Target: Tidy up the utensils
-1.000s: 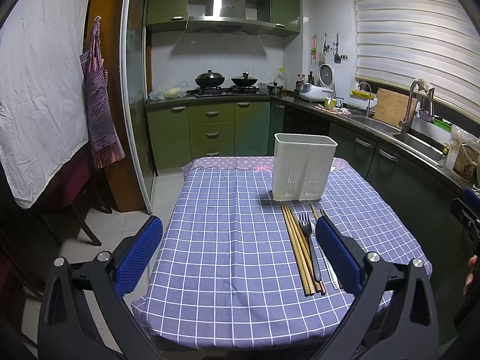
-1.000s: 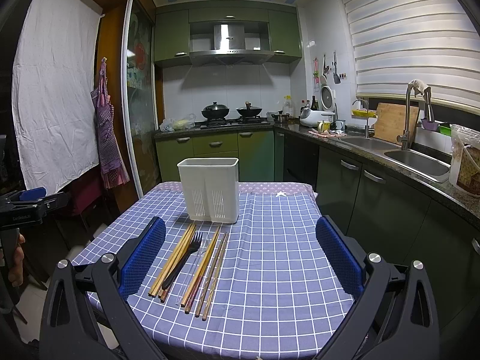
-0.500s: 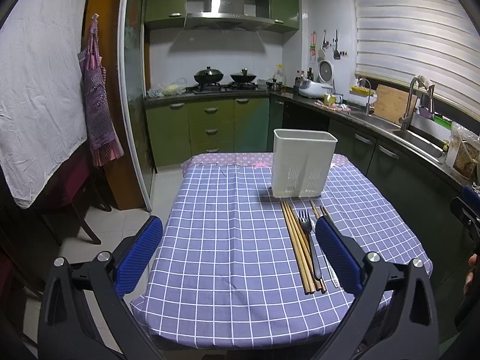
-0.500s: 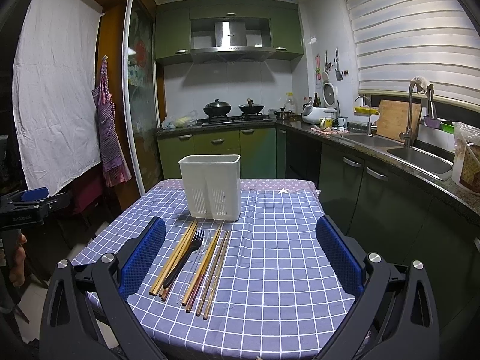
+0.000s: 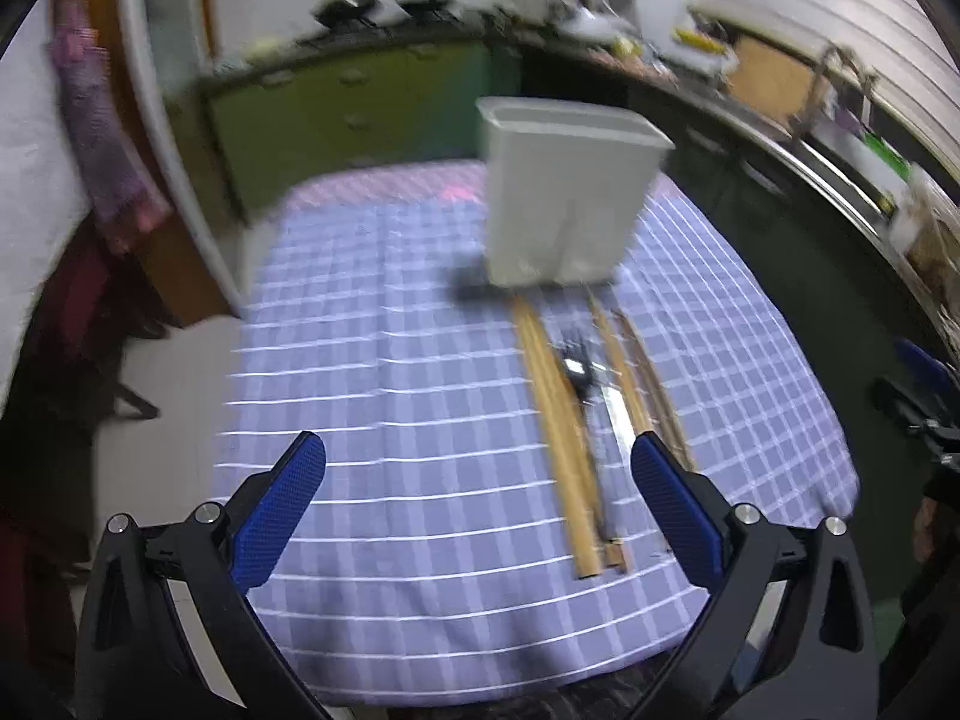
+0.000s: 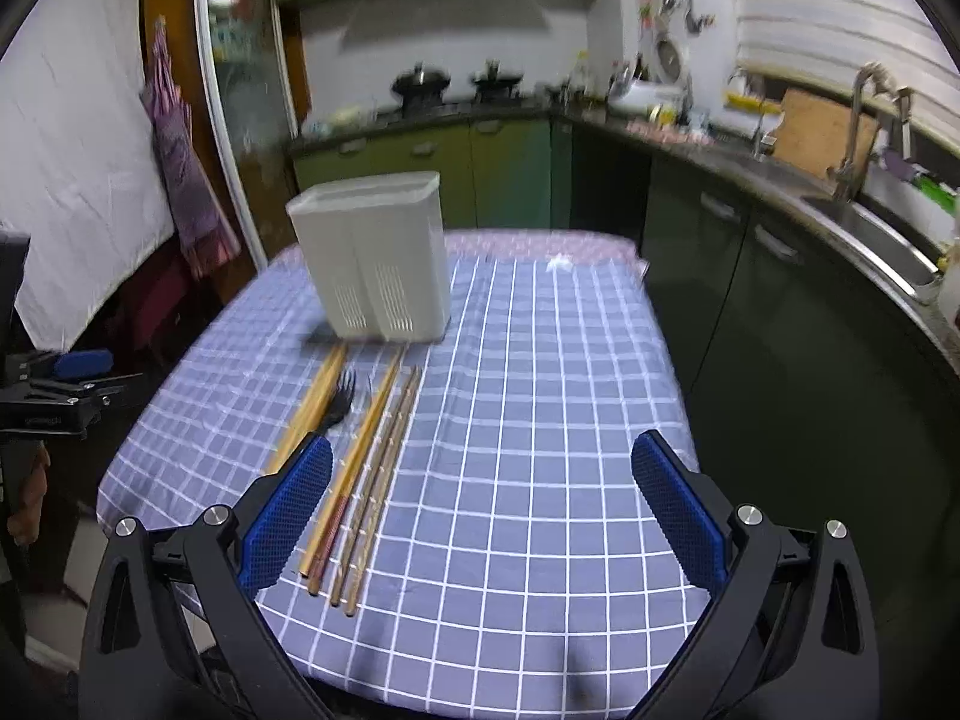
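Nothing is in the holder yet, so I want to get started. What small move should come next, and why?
Probably lower the right tool, open and empty, leftward onto the chopsticks lying flat on the tablecloth in front of the white holder, which looks empty; the fork lies among them.

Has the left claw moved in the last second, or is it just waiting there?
Yes. The left claw has moved forward and tipped down toward the table: the white holder now looms larger and the stove behind it sits higher in its view.

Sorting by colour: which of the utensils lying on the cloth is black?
The fork, lying between the light wooden chopsticks and the other pairs; everything else is wood-toned.
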Available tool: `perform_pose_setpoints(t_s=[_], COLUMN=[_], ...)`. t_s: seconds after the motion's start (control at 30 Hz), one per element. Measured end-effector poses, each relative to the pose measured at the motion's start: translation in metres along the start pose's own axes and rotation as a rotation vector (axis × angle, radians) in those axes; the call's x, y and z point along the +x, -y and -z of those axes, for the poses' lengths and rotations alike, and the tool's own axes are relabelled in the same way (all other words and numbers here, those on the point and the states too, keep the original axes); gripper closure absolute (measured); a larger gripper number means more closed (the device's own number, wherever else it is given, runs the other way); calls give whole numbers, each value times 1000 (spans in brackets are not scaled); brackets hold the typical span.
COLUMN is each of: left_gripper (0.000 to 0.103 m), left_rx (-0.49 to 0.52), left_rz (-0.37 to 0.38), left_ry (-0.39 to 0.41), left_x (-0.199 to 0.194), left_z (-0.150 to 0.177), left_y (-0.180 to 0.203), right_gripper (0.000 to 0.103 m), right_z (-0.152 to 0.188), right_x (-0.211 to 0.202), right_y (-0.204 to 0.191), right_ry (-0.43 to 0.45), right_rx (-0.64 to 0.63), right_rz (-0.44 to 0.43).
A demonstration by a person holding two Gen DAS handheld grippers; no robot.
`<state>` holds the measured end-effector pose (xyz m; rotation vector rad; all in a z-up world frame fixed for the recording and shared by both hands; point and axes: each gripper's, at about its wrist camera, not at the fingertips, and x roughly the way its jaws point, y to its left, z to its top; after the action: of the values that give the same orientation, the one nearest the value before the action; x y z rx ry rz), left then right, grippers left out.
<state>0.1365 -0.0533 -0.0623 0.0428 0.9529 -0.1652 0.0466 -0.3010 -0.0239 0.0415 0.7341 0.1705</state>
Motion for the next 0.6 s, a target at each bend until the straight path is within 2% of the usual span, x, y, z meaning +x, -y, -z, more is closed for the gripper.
perform_pose_setpoints(t_s=[0.1,0.17,0.23,0.27,0.37,0.5,0.6], left_gripper=[6,12,31,34,40,63,79], left_rx=[17,29,28,23,-7,-12,-6], left_rz=[68,81,88,98,143,137,159], left_ry=[-112,-169,-216,-237,-329,-365,-416], left_x=[30,50,68,75,101,119,132], left_z=[-14,-21,-26,-28,-33,-41,-42], left_y=[19,31,39,42,49,53,59], right_gripper=[15,24,31,33,34,34,34], right_z=[-11,-17,-24,-27,-29,-27,-23], right_x=[26,40,53,58,66,75,82], right_y=[5,9,17,19,24,25,26], right_ry=[-78,-112,-149,-163,-178,-195,-209], right_rx=[-16,-27,-23,-22,-24,-26,-19], right_rz=[-4,8,13,19,28,16,4])
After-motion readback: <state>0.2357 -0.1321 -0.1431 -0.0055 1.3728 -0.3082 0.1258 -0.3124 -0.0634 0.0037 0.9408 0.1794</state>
